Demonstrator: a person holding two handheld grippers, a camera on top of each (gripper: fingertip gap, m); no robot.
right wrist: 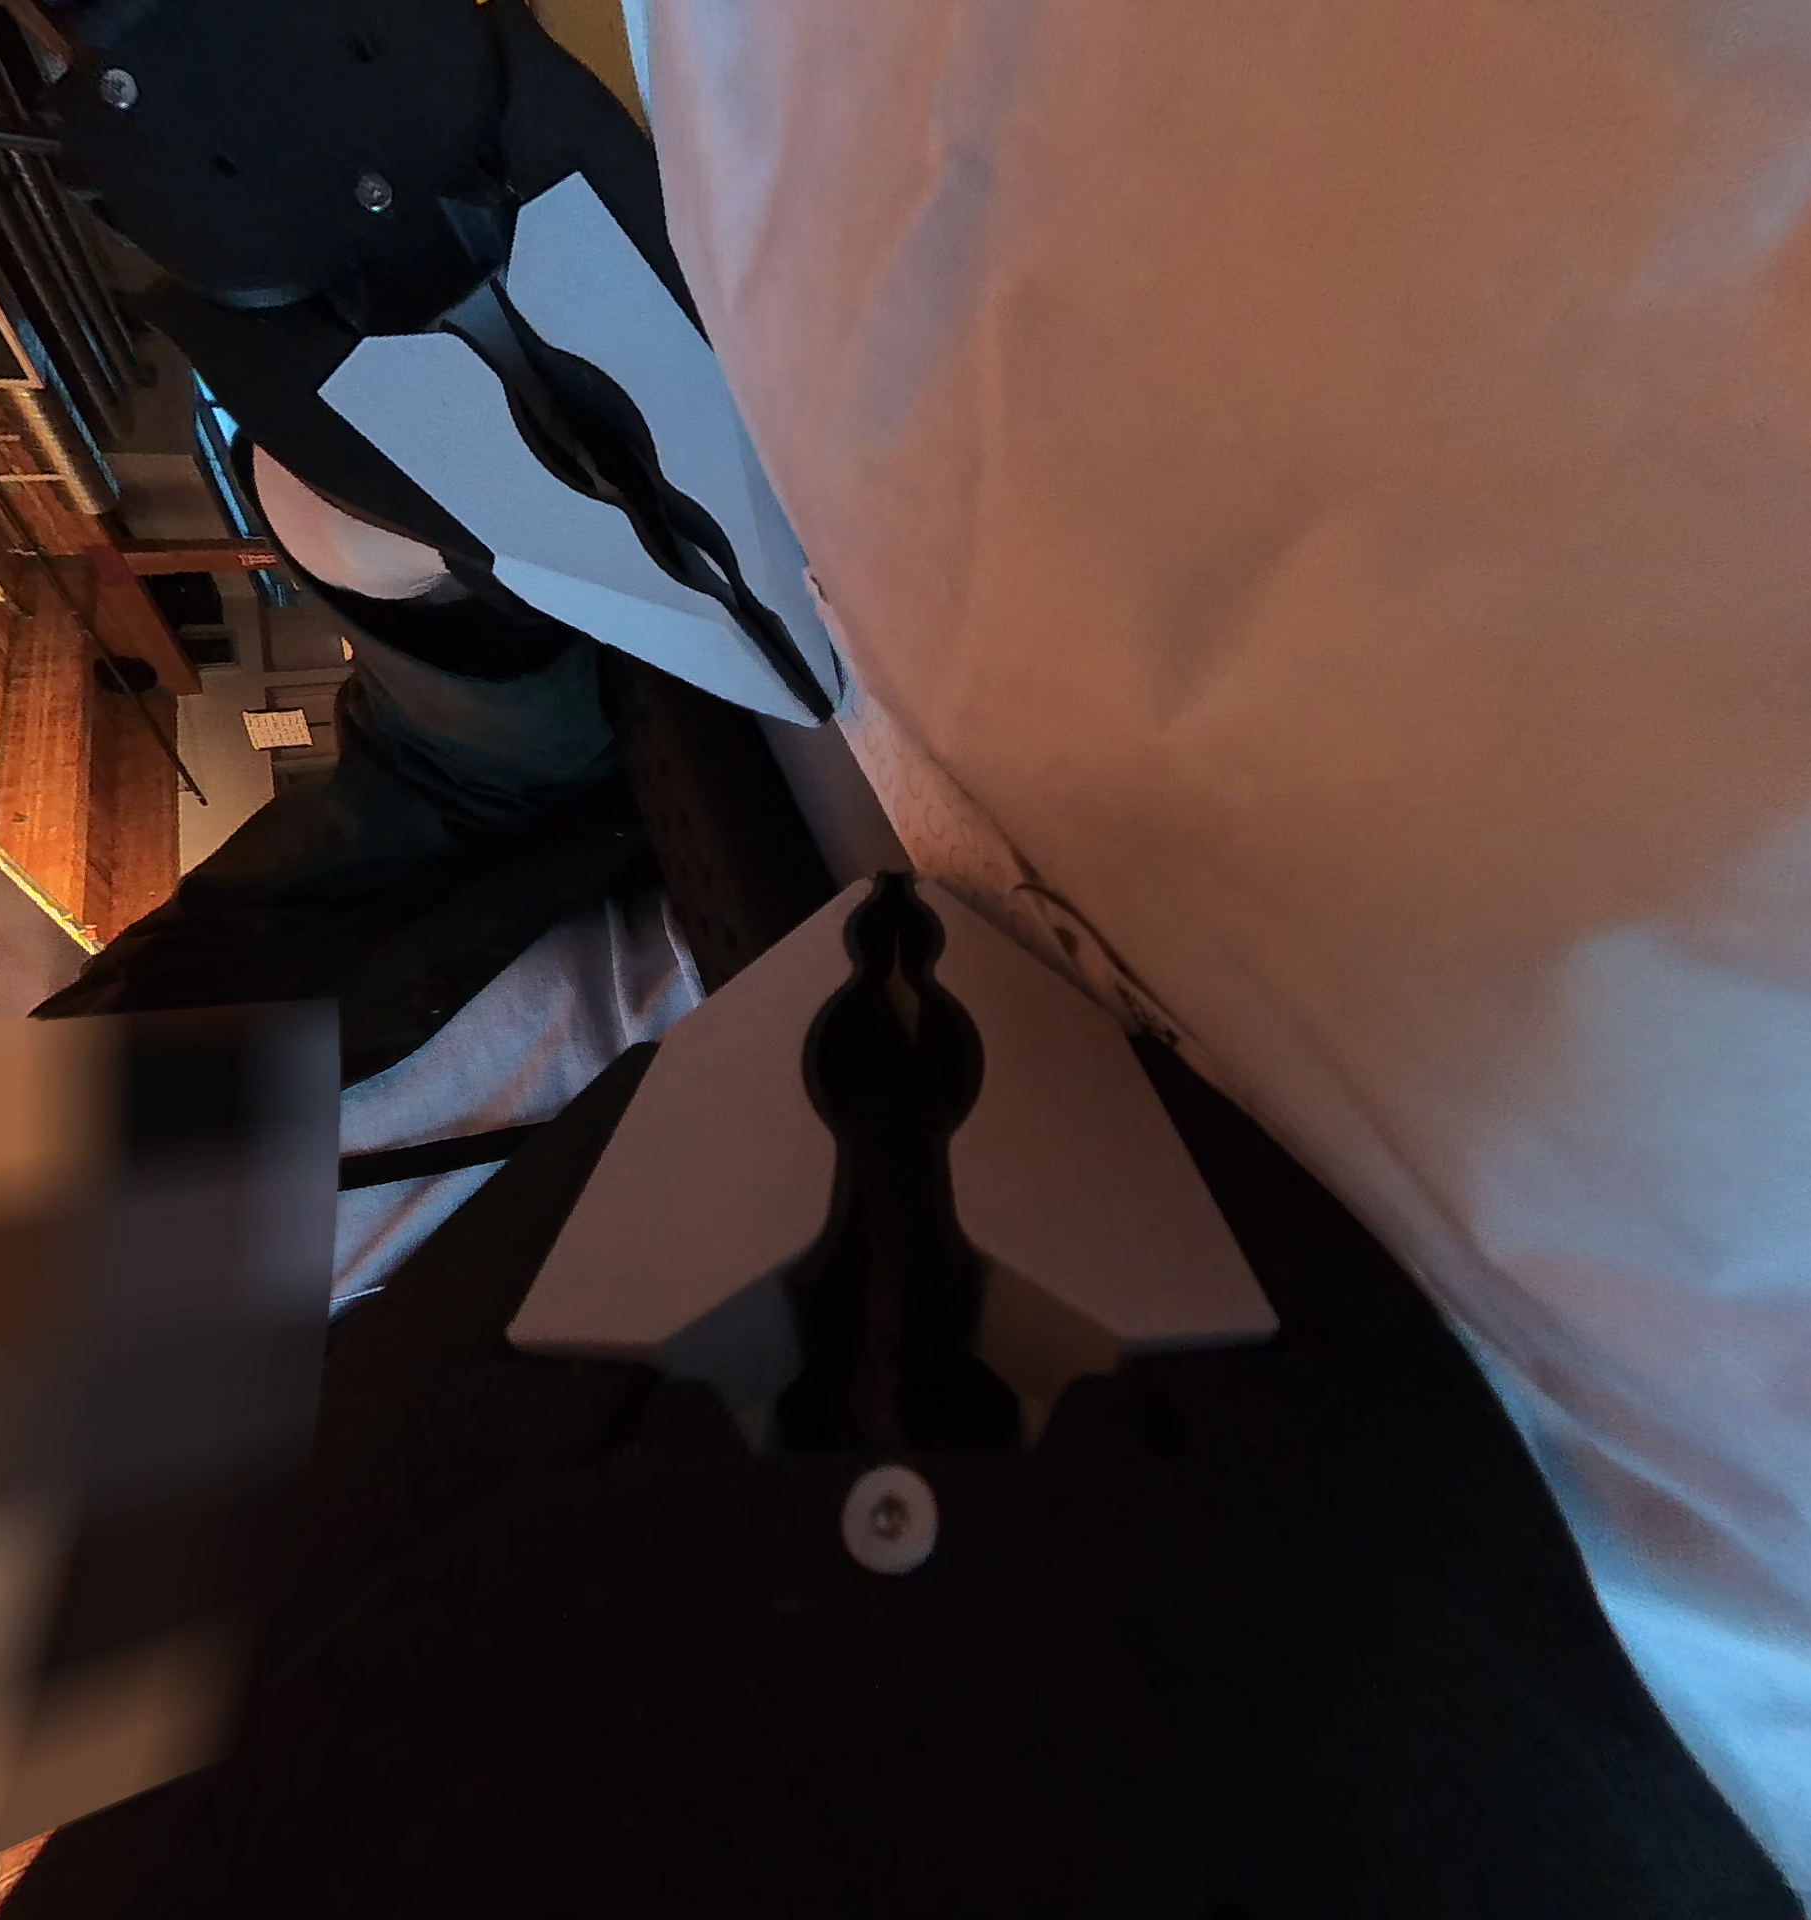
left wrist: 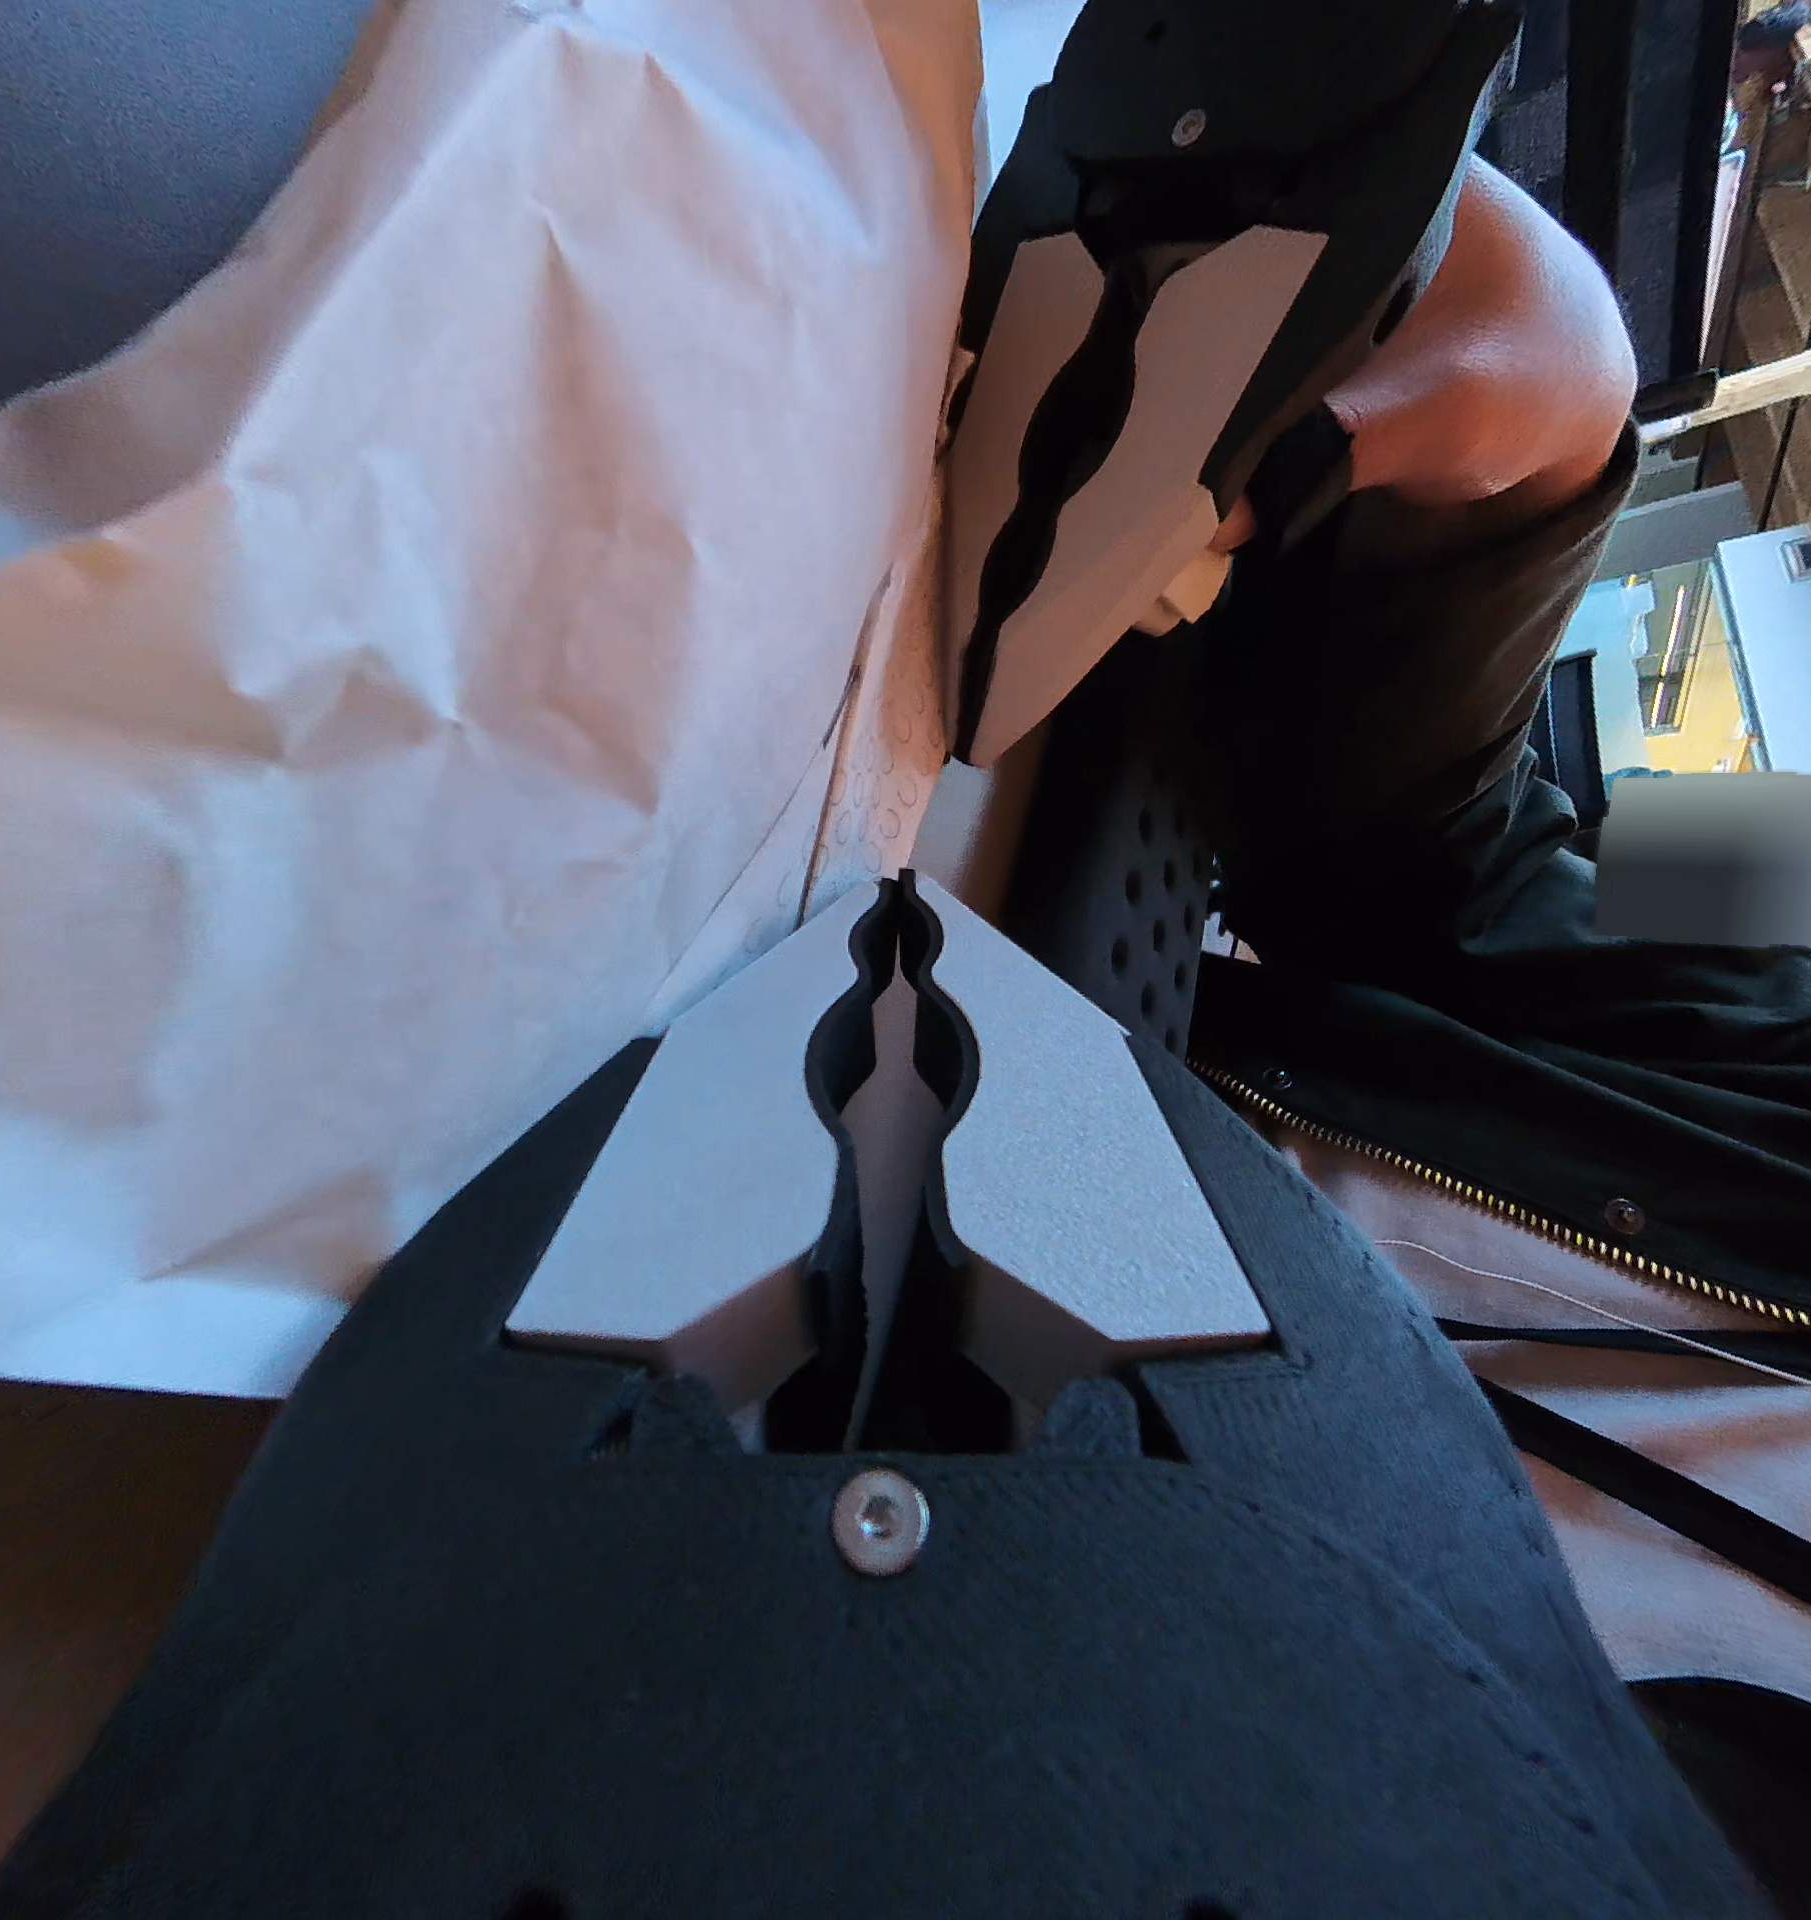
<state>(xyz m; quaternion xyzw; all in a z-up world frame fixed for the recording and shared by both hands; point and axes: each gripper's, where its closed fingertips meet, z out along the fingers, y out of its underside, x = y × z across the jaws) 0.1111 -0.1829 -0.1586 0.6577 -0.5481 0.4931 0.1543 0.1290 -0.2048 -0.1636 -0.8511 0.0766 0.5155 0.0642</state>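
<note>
A big white crinkled bag (left wrist: 465, 623) fills the left of the left wrist view and the right of the right wrist view (right wrist: 1348, 623). Its edge strip (left wrist: 880, 790) bears a pattern of small circles. My left gripper (left wrist: 903, 883) is shut on this edge, and a thin white layer runs back between its jaws. My right gripper (right wrist: 896, 883) is shut on the same edge, with a pale sliver between its jaws. Each gripper shows in the other's view, a short way along the edge: the right gripper (left wrist: 968, 748) and the left gripper (right wrist: 823, 712). Both look closed there.
A person's bare arm (left wrist: 1483, 343) is behind the right gripper. A dark jacket with a brass zipper (left wrist: 1503, 1195) lies on pale cloth (left wrist: 1659, 1558). A black perforated panel (left wrist: 1150, 914) stands beside the bag's edge. Wooden walls and shelving (right wrist: 28, 644) are far behind.
</note>
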